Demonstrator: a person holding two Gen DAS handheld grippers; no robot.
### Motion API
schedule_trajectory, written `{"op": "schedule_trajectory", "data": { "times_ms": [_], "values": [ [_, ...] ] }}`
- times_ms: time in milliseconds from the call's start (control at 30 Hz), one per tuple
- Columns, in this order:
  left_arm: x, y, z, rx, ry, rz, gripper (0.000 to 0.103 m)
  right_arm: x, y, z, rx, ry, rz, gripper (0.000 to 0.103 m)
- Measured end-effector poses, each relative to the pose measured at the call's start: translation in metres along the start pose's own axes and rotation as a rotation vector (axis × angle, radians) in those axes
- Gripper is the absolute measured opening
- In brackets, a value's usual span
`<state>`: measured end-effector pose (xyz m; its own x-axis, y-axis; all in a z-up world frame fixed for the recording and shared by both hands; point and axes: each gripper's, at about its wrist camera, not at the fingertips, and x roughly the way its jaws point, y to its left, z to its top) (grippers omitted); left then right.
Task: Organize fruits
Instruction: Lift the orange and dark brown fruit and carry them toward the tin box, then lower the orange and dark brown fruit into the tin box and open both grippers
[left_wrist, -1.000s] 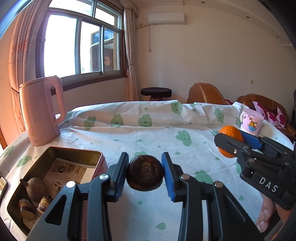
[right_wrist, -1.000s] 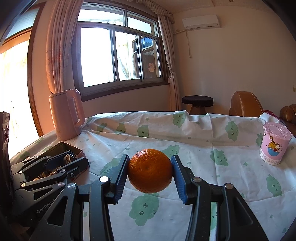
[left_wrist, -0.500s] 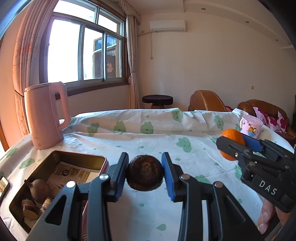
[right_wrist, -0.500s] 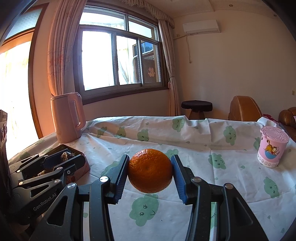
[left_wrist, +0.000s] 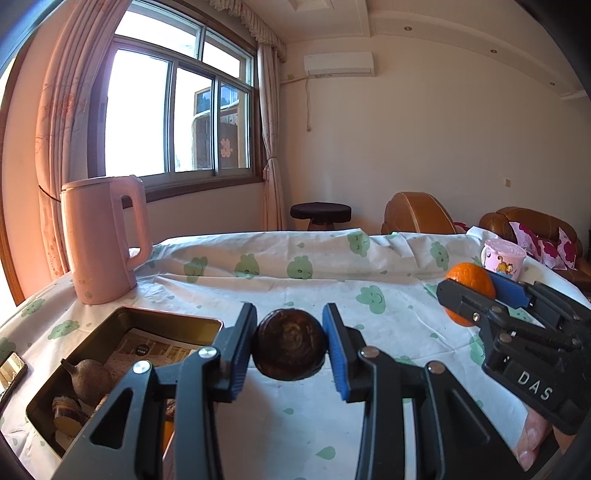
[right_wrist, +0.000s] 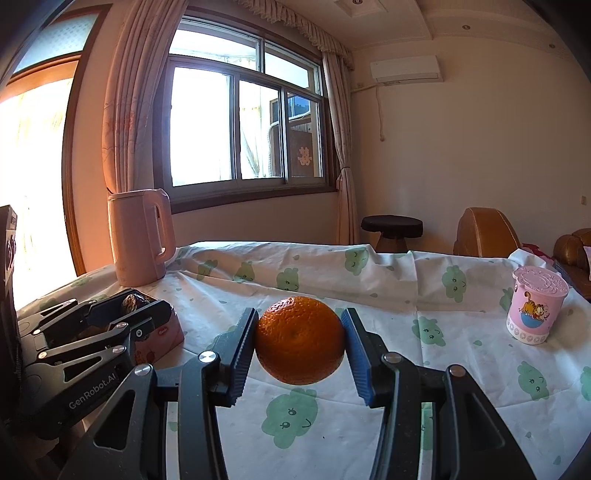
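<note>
A bench (left_wrist: 402, 273) draped in a white cloth printed with green smiling clouds fills the lower part of both views. At its far left corner stands a tall pink electric kettle (left_wrist: 101, 240), handle turned toward the right. Nearer, just in front of the kettle, lies an open rectangular tin (left_wrist: 122, 321) lined with printed paper; a brown, stemmed root-like fruit (left_wrist: 90, 376) and some cut brown pieces sit in its near end. Toward the far right edge of the bench stands a pink lidded cup (right_wrist: 535, 310) with a cartoon cat on it.

The right claw (right_wrist: 300, 341) is clamped on an orange (right_wrist: 300, 339), its blue pads pressing both sides, the fruit held clear above the cloth. The left claw (left_wrist: 290, 345) grips a dark brown round fruit (left_wrist: 290, 345), smaller than the orange, also lifted above the cloth, just to the right of the tin. The two claws are side by side but apart. At the left edge of the bench lies a phone (left_wrist: 11, 369), partly cut off.
</note>
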<state>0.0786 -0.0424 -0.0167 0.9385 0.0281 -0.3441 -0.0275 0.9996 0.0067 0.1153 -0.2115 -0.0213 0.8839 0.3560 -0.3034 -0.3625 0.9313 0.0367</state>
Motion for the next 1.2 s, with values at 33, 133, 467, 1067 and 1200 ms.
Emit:
{"op": "schedule_trajectory", "data": {
  "times_ms": [33, 133, 467, 1067, 1200],
  "values": [
    [-0.001, 0.001, -0.001, -0.003, 0.000, 0.004, 0.039, -0.001, 0.001, 0.000, -0.006, -0.002, -0.001, 0.049],
    [-0.006, 0.005, -0.002, -0.015, 0.009, 0.007, 0.039, 0.001, 0.005, 0.000, -0.017, 0.008, 0.000, 0.049],
    [-0.021, 0.042, -0.007, -0.042, 0.059, 0.056, 0.039, 0.022, 0.024, -0.002, -0.011, 0.121, 0.083, 0.049],
    [-0.046, 0.112, -0.005, -0.108, 0.073, 0.164, 0.039, 0.052, 0.110, 0.017, -0.063, 0.173, 0.266, 0.049],
    [-0.047, 0.124, -0.007, -0.118, 0.079, 0.184, 0.039, 0.055, 0.122, 0.022, -0.072, 0.173, 0.285, 0.049]
  ]
}}
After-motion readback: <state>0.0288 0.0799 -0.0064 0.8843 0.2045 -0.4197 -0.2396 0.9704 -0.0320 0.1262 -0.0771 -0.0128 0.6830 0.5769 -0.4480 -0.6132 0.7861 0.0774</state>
